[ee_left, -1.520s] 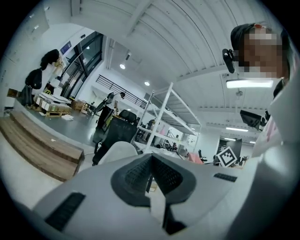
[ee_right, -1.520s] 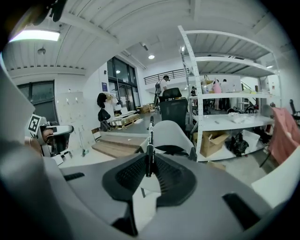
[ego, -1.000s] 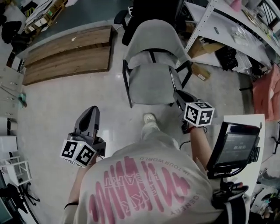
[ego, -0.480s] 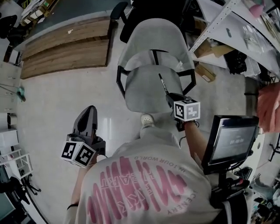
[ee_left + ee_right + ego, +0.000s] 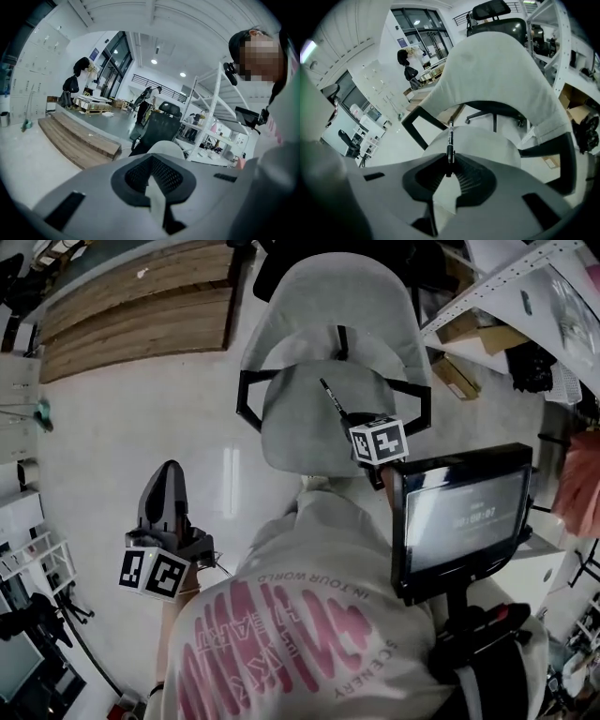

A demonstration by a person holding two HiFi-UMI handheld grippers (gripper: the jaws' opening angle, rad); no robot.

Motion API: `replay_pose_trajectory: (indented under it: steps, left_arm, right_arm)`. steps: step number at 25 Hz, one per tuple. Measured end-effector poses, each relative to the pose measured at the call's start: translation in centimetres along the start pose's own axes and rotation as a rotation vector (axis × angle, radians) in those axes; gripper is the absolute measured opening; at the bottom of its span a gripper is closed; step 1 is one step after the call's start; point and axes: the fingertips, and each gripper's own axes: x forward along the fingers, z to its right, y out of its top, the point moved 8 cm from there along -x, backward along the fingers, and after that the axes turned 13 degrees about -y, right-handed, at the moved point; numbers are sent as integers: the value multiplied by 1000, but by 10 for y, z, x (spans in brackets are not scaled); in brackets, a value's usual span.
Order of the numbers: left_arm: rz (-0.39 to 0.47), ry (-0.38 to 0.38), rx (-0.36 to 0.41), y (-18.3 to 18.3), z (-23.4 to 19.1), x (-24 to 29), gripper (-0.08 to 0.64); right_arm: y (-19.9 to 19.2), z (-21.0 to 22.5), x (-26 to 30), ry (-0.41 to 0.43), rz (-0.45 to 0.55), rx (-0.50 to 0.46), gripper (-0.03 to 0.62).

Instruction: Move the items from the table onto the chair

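Observation:
A grey chair stands straight ahead, its seat (image 5: 300, 427) under a curved backrest (image 5: 328, 296). My right gripper (image 5: 352, 421) hangs over the seat's right half, tilted down, shut on a thin black pen (image 5: 332, 397). In the right gripper view the pen (image 5: 450, 140) sticks out from the pinch of the right gripper (image 5: 450, 161) towards the seat (image 5: 487, 140). My left gripper (image 5: 170, 470) is over bare floor left of the chair, its jaws together with nothing in them. In the left gripper view the left gripper (image 5: 152, 161) points past the chair into the room.
A monitor on a stand (image 5: 459, 517) rises close by my right arm. A wooden platform (image 5: 141, 306) lies at the far left. Shelving (image 5: 525, 277) and cardboard boxes (image 5: 459, 376) flank the chair's right. A black office chair (image 5: 497, 18) stands behind the grey one.
The right gripper with the pen has come in from the chair's right edge and sunk over the seat. The chair now lies nearer. The left gripper has shifted slightly left.

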Motion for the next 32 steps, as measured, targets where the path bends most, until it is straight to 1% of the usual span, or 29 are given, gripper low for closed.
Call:
replay_pose_trajectory:
  steps: [3, 7, 12, 15, 17, 20, 23, 25, 27, 29, 32]
  left_arm:
    - [-40, 34, -30, -3, -11, 0, 8]
    - [-64, 59, -50, -4, -18, 8, 8]
    - [-99, 70, -46, -5, -9, 18, 8]
    - [-131, 73, -39, -4, -7, 16, 8]
    - [-153, 87, -37, -5, -11, 9, 8]
    - [-161, 113, -45, -9, -21, -1, 8]
    - [-174, 116, -37, -13, -23, -3, 8]
    - [-193, 117, -23, -20, -24, -4, 8]
    - [-205, 124, -30, -28, -27, -5, 8]
    - [-208, 127, -48, -33, -29, -5, 8]
    - [-212, 119, -66, -40, -32, -6, 8]
  right_arm:
    - [-4, -5, 22, 0, -59, 23, 69]
    - [-8, -5, 45, -7, -116, 39, 69]
    - [-34, 2, 66, -8, -193, 69, 69]
    - [-47, 1, 76, -19, -228, 74, 69]
    - [-54, -2, 82, -31, -250, 79, 69]
    - [-65, -12, 92, -43, -290, 95, 71]
    - [-74, -15, 95, -62, -326, 131, 71]
    - [-80, -14, 96, -80, -346, 134, 71]
    - [-84, -12, 97, -99, -368, 134, 71]
    - [-87, -9, 98, -103, -385, 164, 71]
    - [-90, -3, 98, -95, -379, 252, 72]
